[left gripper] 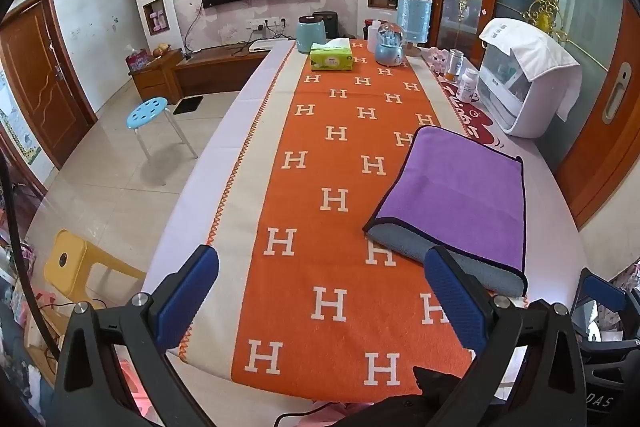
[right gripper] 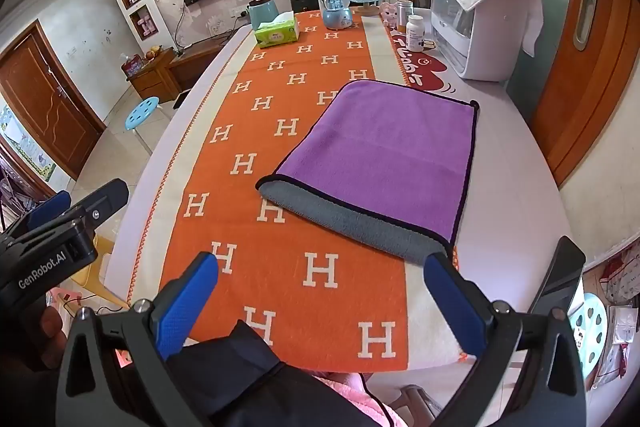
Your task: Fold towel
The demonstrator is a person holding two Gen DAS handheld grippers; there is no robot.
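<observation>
the purple towel (right gripper: 384, 151) lies already doubled on the tabletop (right gripper: 520, 187), its grey underside peeking out along the near edge, and both the left tongs (left gripper: 320, 291) and right tongs (right gripper: 320, 291) hover wide open and empty, so the next fold likely wants both near corners pinched together and carried over evenly.

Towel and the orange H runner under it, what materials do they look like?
Towel: looks like plush microfibre, matte purple face, grey fluffy reverse showing at the near fold, dark stitched edge binding. Orange runner: seems a woven or knit fabric, matte, with cream H pattern and zigzag-stitched border; exact fibre cannot be told.
</observation>
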